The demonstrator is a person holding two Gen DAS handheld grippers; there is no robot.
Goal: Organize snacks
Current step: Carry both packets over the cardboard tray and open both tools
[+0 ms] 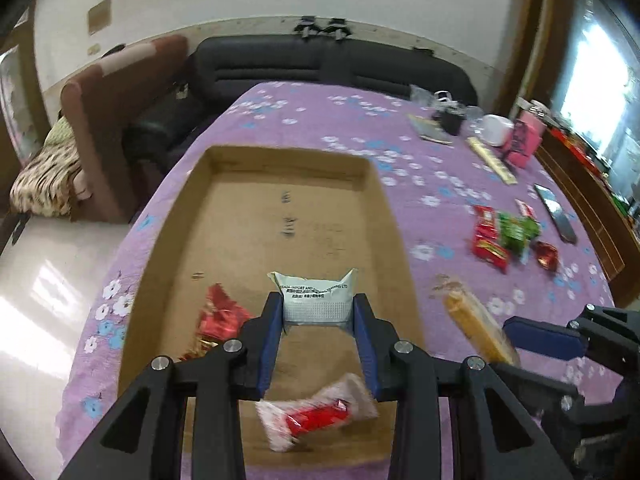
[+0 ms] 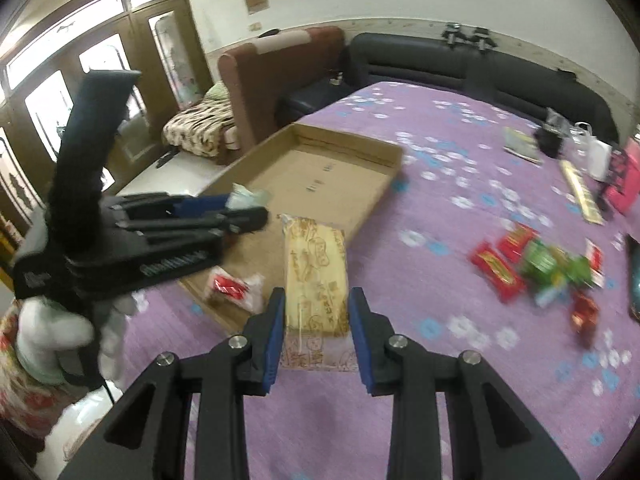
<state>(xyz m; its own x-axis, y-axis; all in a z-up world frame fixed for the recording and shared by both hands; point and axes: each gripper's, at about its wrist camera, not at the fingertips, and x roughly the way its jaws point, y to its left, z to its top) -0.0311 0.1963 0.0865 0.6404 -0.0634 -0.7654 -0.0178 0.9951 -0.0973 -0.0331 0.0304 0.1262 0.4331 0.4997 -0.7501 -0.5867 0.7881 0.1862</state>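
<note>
Here, in your left wrist view, your left gripper (image 1: 319, 320) is closed on a pale green-white packet (image 1: 314, 298): the blue pads press its two side edges, and it sticks out past the fingertips, its printed face toward the camera and its crimped end pointing away. It hangs over the near half of the shallow cardboard tray (image 1: 224, 216) on the purple flowered cloth (image 1: 320, 120). Two snacks lie in the tray below: a crinkled red wrapper (image 1: 222, 316) just left of the fingers, and a red-and-white wrapped sweet (image 1: 316, 416) under the jaws, its long axis running roughly across the picture. To the right, outside the tray, your right gripper (image 1: 516, 338) carries a long yellow packet (image 1: 478, 326). Well off to the right sits a loose pile of red and green snacks (image 1: 506, 236); blur keeps you from counting them. In your right wrist view, your right gripper (image 2: 317, 320) is clamped on that one yellow packet (image 2: 316, 272), gripped near its close end, with its long axis running straight away from the camera toward the tray's near corner (image 2: 348, 236). Your left gripper (image 2: 240, 200) sits at left over the tray, the pale packet (image 2: 246, 196) at its tip.
</note>
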